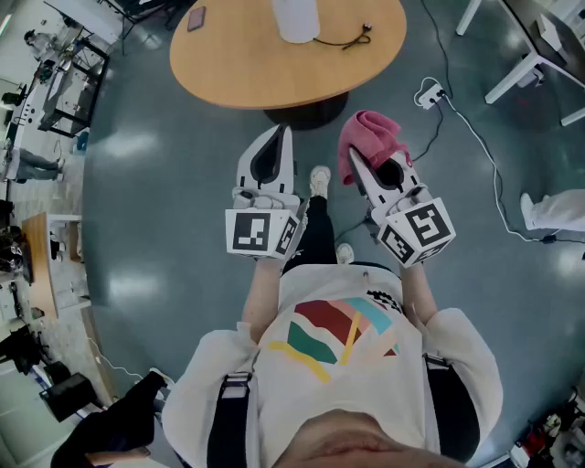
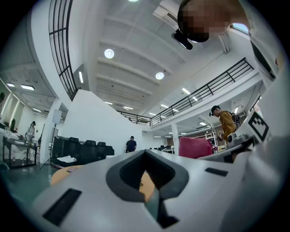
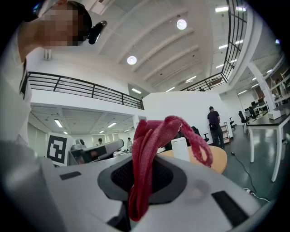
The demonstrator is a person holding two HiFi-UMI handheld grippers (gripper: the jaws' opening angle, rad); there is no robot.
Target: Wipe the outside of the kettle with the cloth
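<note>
Holds left gripper (image 1: 281, 137) closed on nothing, jaws pressed together, just beside right gripper (image 1: 361, 169). Clamps pink cloth (image 1: 373, 137) in the right jaws, folds bunched over the tips. Stands back from round wooden table (image 1: 228, 64). Sees what looks like the white kettle (image 1: 295, 20) there, well apart from cloth.
</note>
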